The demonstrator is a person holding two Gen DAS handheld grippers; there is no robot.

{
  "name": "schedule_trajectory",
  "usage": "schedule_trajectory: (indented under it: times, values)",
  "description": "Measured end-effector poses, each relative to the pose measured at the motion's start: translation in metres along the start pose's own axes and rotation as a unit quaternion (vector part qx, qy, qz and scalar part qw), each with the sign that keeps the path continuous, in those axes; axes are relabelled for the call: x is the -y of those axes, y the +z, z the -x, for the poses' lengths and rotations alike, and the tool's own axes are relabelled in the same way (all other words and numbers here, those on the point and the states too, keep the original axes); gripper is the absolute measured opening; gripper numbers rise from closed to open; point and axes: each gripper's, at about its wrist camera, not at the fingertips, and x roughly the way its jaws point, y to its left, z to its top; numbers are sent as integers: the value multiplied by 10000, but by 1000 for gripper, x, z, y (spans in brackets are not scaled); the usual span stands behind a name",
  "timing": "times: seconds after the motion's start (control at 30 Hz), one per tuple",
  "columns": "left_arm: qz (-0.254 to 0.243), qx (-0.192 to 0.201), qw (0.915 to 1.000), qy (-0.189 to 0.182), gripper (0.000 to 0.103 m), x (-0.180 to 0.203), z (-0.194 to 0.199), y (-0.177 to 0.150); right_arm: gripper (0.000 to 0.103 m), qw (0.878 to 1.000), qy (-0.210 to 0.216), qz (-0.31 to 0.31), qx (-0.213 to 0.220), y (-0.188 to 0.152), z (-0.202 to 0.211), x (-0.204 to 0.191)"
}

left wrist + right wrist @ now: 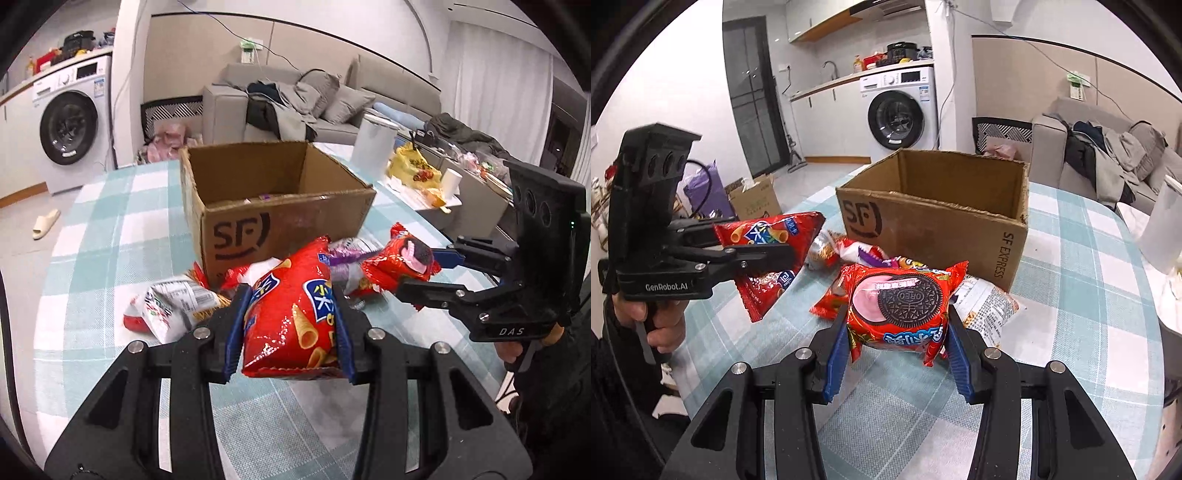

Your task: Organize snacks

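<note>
The left gripper (290, 325) was clamped on a red bag of cone-shaped crisps (291, 317), its blue pads pressing the bag's two sides, while the right gripper (897, 350) gripped a red Oreo packet (899, 306) the same way. Both snacks looked lifted clear of the checked tablecloth (1071, 332), held just in front of the open cardboard box (280, 210). Between the grippers and the box lay a small heap of other packets (177, 306), some touching the box's front wall. Inside the box only a scrap of something showed at the bottom; the rest was hidden. The step in hand appeared to be carrying two picked snacks to the box. The next move would call for raising each above the rim, moving forward over the opening, then letting go.
</note>
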Motion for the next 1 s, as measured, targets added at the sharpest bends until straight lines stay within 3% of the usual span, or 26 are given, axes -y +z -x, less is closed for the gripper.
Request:
schedule_trajectory:
  times: [0.17,0.53,1.0]
  values:
    - [82,282,9994,184,39,-2,3,5,48,9997,-8,-209,161,3,3,3]
    - [122,510,9980,359,39,-2,-5,12,48,9979,-100,-446,466,12,9,3]
    - [431,864,9944,424,39,-13,-15,49,48,9916,-244,-945,843,39,10,19]
